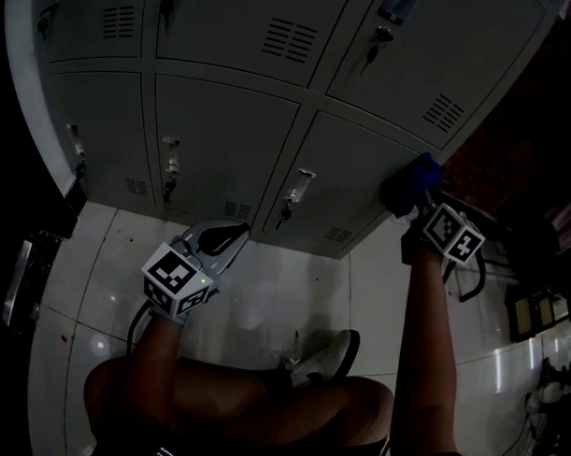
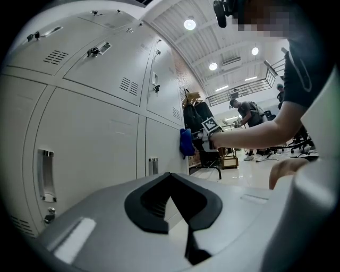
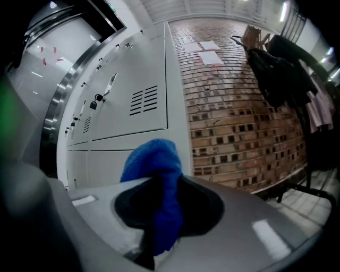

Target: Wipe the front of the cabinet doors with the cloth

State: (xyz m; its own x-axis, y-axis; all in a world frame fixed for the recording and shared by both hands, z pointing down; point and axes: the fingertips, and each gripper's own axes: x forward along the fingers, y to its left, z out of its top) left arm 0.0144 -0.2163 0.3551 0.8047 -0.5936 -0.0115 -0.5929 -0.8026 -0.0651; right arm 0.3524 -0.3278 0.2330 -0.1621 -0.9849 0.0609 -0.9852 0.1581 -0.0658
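Grey metal cabinet doors with vents and key locks fill the top of the head view. My right gripper is shut on a blue cloth, which is pressed against the right edge of the lower right door. In the right gripper view the blue cloth bulges out between the jaws of the right gripper, close to the doors. My left gripper hangs low in front of the middle lower door, shut and holding nothing. From the left gripper view, the left gripper looks along the doors towards the cloth.
The person's knees and a shoe are on the pale tiled floor below the cabinet. A brick wall adjoins the cabinet's right end, with hanging coats and a chair base there. Other people stand far off.
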